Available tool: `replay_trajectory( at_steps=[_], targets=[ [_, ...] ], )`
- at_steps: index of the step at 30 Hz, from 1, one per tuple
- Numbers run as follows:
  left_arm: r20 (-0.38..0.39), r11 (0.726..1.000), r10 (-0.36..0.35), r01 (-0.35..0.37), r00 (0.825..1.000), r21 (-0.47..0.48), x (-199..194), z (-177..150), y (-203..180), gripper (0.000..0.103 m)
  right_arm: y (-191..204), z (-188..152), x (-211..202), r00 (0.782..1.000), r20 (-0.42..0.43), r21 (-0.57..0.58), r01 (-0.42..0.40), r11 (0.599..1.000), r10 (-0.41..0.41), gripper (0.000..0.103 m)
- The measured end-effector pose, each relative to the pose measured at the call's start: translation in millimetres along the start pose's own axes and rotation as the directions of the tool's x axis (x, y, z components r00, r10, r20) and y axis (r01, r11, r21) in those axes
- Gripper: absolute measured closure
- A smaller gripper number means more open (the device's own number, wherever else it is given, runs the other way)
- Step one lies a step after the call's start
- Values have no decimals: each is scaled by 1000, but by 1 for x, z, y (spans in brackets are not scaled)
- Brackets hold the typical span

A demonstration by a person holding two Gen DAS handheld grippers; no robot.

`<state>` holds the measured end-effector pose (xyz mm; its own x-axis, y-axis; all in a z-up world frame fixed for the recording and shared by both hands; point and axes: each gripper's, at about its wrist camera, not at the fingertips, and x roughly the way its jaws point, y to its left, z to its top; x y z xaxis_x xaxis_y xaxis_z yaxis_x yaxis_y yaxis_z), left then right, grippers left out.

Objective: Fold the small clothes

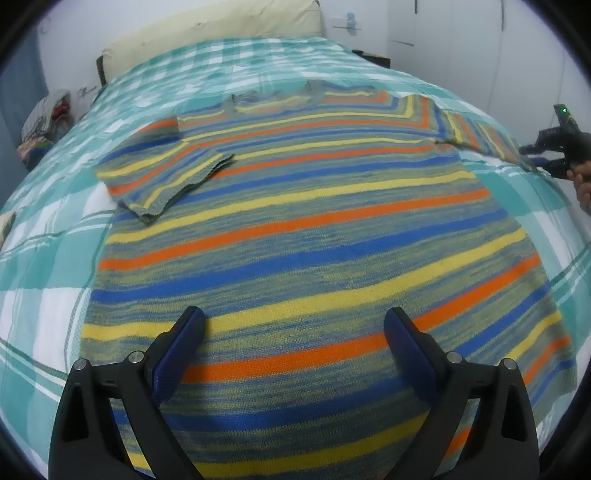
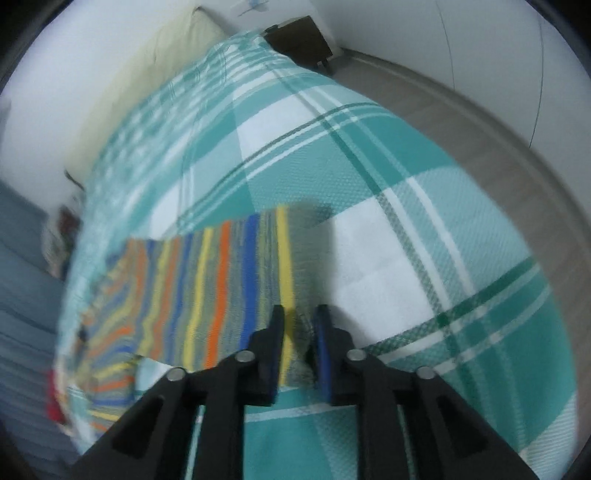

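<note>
So the biggest thing here is the bed [image 1: 44, 266], covered in a teal and white plaid sheet, with a cream headboard cushion [image 1: 221, 26] along the far wall. The bed's lower end is cut off by the frame in both views.

Spread flat across the middle of it is the striped sweater [image 1: 306, 236], blue, orange and yellow bands over a greenish knit. Its one sleeve [image 1: 162, 177] is already folded in over the chest, cuff lying on the body. The other sleeve [image 1: 480, 138] stretches straight out toward the bed's edge, and its tip is hard to see from the left wrist view because the right tongs [image 1: 546, 157] sit right on it. The hem nearest the camera is hidden behind the left tongs [image 1: 295, 354].

Left tongs are spread wide and hovering over the lower part of the sweater, holding nothing. Whether the tips touch the knit, I can't tell.

From the right wrist view, the right tongs [image 2: 299, 347] are clenched on the cuff end of that outstretched sleeve [image 2: 229, 280], fabric pinched between the blue pads. That view is pretty blurry, especially on the left side.

Smaller stuff: a dark nightstand [image 2: 299, 38] past the bed's far corner and a pile of clothes [image 1: 46, 122] beside the bed, too smeared to make out individual pieces.
</note>
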<state>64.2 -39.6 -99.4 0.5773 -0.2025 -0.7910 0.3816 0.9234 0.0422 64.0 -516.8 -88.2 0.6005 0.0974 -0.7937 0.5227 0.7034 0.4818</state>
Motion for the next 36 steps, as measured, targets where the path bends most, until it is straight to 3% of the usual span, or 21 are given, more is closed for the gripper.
replay_trajectory(
  at_steps=[2,6,7,8,15,19,21,22,23,25,28,30,32,35,36],
  targets=[
    [0,1000,1,-1,1000,-3,0,0,0,4,-2,2,2,999,1,16,-37,999,37,72],
    [1,1000,5,-5,1000,-6,2,-1,-1,3,-4,15,9,997,39,43,-71,997,69,72],
    [2,1000,6,-6,1000,-6,2,-1,-1,3,-4,18,12,996,42,53,-76,996,74,83],
    [2,1000,6,-6,1000,-7,2,-1,-1,3,-3,21,14,998,41,50,-57,997,55,101],
    [-10,1000,7,-8,1000,-13,5,0,1,1,1,20,11,986,68,-10,152,988,-151,102],
    [-8,1000,11,-11,1000,-12,5,0,0,1,6,16,13,977,76,-53,204,977,-200,102],
    [-4,1000,16,-16,1000,-12,4,-1,-1,1,14,15,9,969,96,-101,239,966,-230,92],
    [-3,1000,19,-19,1000,-11,4,-1,-1,1,17,13,5,962,107,-117,262,958,-250,77],
    [-2,1000,23,-23,1000,-8,4,-1,-2,1,22,10,-1,950,129,-137,301,944,-284,59],
    [0,1000,29,-29,1000,-5,3,-2,-3,1,31,3,-19,932,193,-156,337,928,-306,49],
    [2,999,34,-34,999,-5,3,-3,-4,0,54,-10,-48,887,300,-209,420,883,-351,48],
    [2,999,35,-35,999,-5,3,-3,-4,0,75,-22,-66,837,397,-262,498,827,-378,45],
    [3,999,35,-35,999,-4,3,-3,-4,0,96,-35,-81,789,493,-299,548,781,-365,35],
    [8,999,41,-41,999,-3,2,-4,-5,0,115,-48,-93,747,570,-322,585,744,-341,33],
    [11,999,44,-44,999,-1,2,-4,-5,0,120,-50,-95,744,580,-329,588,739,-333,33]
  ],
)
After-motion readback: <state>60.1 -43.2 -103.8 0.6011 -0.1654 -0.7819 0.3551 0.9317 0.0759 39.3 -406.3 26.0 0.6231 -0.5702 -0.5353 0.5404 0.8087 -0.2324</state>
